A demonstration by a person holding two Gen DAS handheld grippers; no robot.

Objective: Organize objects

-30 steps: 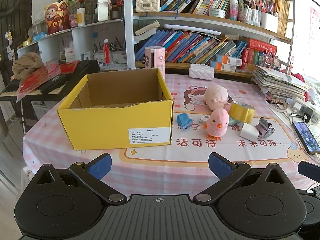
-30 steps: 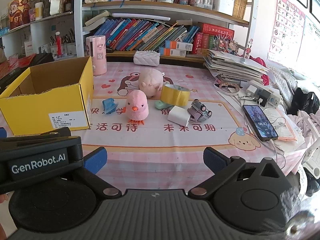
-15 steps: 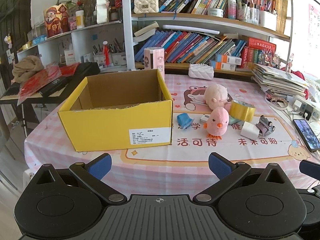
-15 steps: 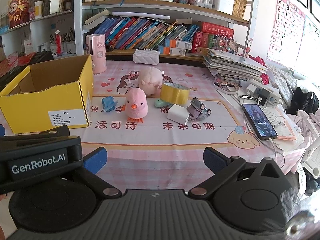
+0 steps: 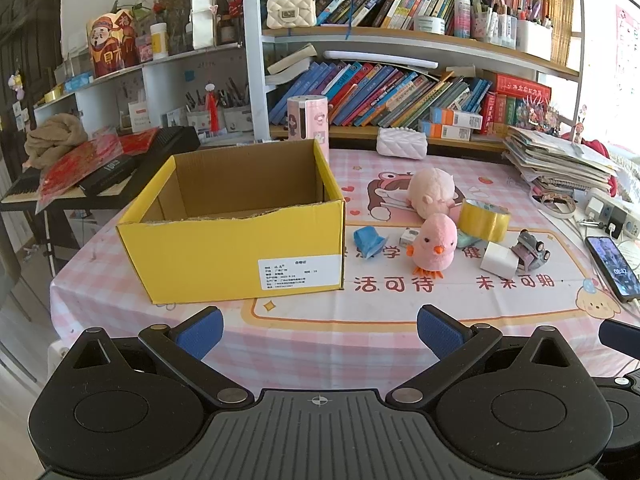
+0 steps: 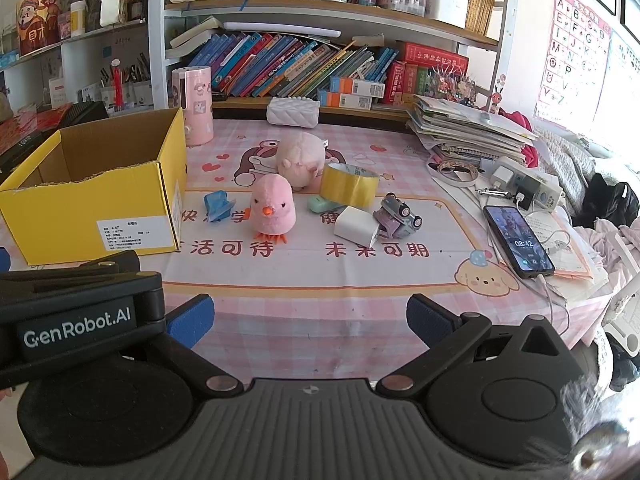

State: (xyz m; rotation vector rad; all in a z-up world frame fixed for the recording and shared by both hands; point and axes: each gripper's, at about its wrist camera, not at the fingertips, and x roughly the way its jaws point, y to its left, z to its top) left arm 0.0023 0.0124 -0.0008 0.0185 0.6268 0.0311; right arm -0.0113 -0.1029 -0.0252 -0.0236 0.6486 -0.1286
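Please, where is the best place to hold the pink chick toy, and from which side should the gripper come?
Probably grip the pink chick toy across its round body, above the orange feet, with the right hand-held gripper coming from the front. It stands upright and this side is free, while the tape roll stands close behind.

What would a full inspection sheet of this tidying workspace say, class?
Surface: table under a pink checked cloth.
Job's things: open yellow box; pink chick, plush pig, tape roll, blue scrap, white block, toy car beside it.
Clutter: phone, paper stack.
Grippers: left gripper and right gripper open, empty.
Cables: charging cable at the phone.
Surroundings: bookshelf.
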